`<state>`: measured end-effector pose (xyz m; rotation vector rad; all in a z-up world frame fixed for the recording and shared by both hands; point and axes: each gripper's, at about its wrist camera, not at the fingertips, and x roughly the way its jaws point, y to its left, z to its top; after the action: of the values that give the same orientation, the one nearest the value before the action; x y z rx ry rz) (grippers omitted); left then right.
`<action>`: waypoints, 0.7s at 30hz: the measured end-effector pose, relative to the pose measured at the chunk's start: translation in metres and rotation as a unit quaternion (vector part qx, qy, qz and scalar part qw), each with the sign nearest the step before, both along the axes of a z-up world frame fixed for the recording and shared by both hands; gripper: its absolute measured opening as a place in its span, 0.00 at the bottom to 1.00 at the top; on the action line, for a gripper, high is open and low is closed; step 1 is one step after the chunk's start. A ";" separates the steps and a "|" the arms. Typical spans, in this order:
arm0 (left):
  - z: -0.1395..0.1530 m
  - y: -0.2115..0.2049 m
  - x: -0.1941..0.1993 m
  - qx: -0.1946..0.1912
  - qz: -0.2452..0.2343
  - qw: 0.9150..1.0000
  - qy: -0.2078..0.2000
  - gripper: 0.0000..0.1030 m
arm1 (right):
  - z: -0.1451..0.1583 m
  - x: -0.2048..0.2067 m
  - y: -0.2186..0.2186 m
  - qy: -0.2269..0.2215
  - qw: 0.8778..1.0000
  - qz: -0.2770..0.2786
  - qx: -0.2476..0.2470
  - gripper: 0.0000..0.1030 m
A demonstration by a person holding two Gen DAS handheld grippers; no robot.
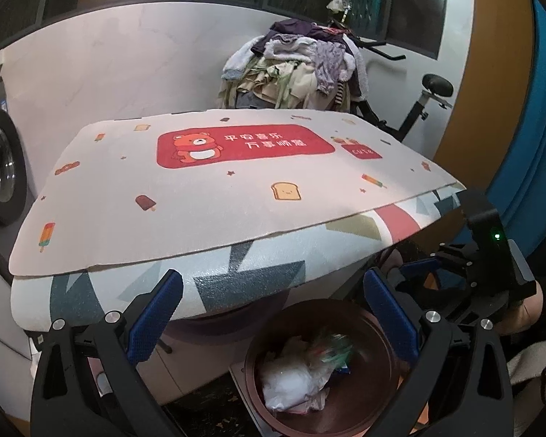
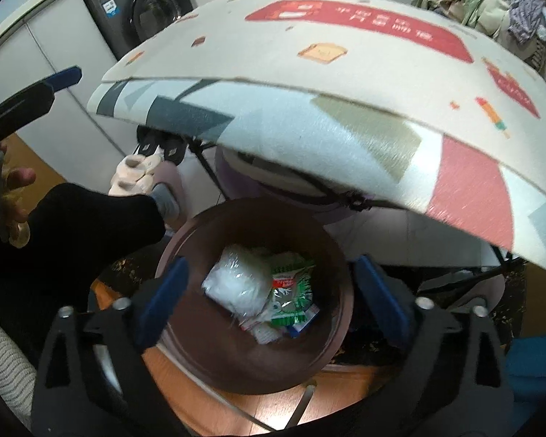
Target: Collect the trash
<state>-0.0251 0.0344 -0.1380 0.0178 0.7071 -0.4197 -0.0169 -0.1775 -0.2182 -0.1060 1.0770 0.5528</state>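
A brown round bin (image 2: 331, 255) stands on the floor under the table's front edge. In it lie a white plastic bag (image 2: 236, 284) and a green printed wrapper (image 2: 291, 291). My right gripper (image 2: 271, 295) hangs open right over the bin's mouth, with nothing between its blue pads. My left gripper (image 1: 273, 309) is open too, empty, pointing at the table edge above the bin (image 1: 378, 324). The left wrist view shows the white bag (image 1: 295, 382) and the blurred green wrapper (image 1: 333, 347). The right gripper's black body (image 1: 484, 255) shows at its right.
A folding table under a cream mat (image 1: 200, 218) with a red bear panel overhangs the bin. A washing machine (image 2: 153, 7) stands at the left. A heap of clothes (image 1: 295, 69) and an exercise bike (image 1: 429, 98) are behind. A slippered foot (image 2: 138, 174) rests beside the bin.
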 end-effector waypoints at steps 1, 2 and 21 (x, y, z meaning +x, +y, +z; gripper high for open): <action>0.001 0.000 0.001 -0.001 0.001 1.000 -0.001 0.94 | 0.003 0.001 -0.001 -0.006 1.000 -0.004 0.000 0.94; 0.003 0.002 0.001 -0.003 0.003 1.000 -0.003 0.94 | 0.006 0.003 -0.002 -0.011 1.000 -0.008 -0.001 0.94; 0.103 -0.010 0.014 0.014 0.033 0.995 -0.097 0.94 | 0.155 0.030 -0.042 -0.201 0.974 -0.108 0.005 0.94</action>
<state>-0.0107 0.0246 -0.0353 0.0608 0.5211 -0.3398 0.0132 -0.2193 -0.0631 -0.0867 0.6800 0.3207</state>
